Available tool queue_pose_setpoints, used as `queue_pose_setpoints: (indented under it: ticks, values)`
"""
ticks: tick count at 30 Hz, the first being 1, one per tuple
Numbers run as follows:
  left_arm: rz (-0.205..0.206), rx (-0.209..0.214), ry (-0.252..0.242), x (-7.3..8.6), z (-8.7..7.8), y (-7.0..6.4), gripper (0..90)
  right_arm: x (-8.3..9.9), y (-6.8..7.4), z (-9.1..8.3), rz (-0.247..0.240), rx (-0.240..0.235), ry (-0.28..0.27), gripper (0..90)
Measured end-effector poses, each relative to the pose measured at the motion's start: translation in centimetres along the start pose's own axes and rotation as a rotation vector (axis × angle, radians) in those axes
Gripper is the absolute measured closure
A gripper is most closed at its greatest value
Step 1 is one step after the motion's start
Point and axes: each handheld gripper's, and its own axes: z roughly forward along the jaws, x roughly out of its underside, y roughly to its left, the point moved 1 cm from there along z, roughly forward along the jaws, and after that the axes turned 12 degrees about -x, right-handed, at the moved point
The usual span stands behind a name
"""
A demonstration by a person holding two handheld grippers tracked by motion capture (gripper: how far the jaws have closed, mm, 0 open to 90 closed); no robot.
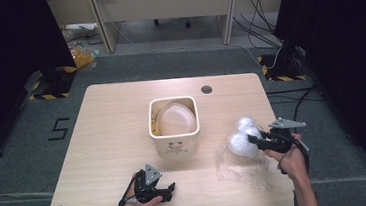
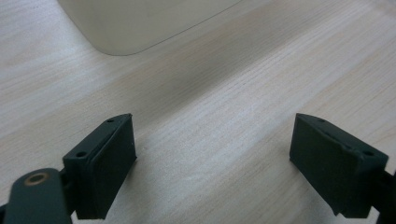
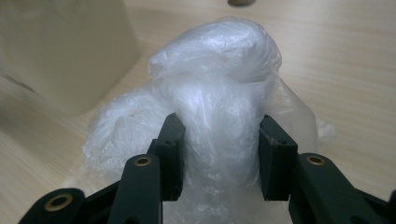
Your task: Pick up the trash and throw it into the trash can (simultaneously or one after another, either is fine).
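Presently the right gripper [image 3: 219, 154] clamps the crumpled plastic bag [image 3: 219, 88], best lifted slowly toward the bin [image 1: 175, 144]; left gripper [image 2: 212, 163] gapes empty.

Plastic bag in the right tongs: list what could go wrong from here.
1. The right tongs pinch only a bunched fold of the thin plastic bag, so it could slip free or tear when lifted.
2. Part of the bag trails loose on the table; it may drag or snag on the way.
3. The cream bin already holds a pale liner, so pushing the bag in could nudge the bin, since the left tongs are open and not steadying it.
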Motion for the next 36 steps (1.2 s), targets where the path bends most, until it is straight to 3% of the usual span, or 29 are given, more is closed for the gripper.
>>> queue_pose_setpoints:
  ticks: [8, 13, 18, 26, 36]
  values:
    - [-0.001, -0.001, -0.001, 0.0, 0.0, 0.0, 13.6, -1.8, 1.2, -2.2, -0.009, -0.045, -0.116, 59.4]
    - [0.000, 0.000, 0.000, 0.0, 0.0, 0.0, 13.6, -2.6, 1.6, -2.4, -0.011, -0.065, -0.134, 59.4]
    - [0.000, 0.000, 0.000, 0.0, 0.0, 0.0, 13.6, -5.0, 3.0, -2.0, -0.036, -0.116, -0.180, 59.4]
    - [0.000, 0.000, 0.000, 0.0, 0.0, 0.0, 13.6, -9.0, 5.0, -1.0, -0.072, -0.189, -0.199, 59.4]
    - [0.003, -0.003, -0.002, 0.0, 0.0, 0.0, 13.6, -11.9, 6.3, -0.1, -0.096, -0.233, -0.185, 59.5]
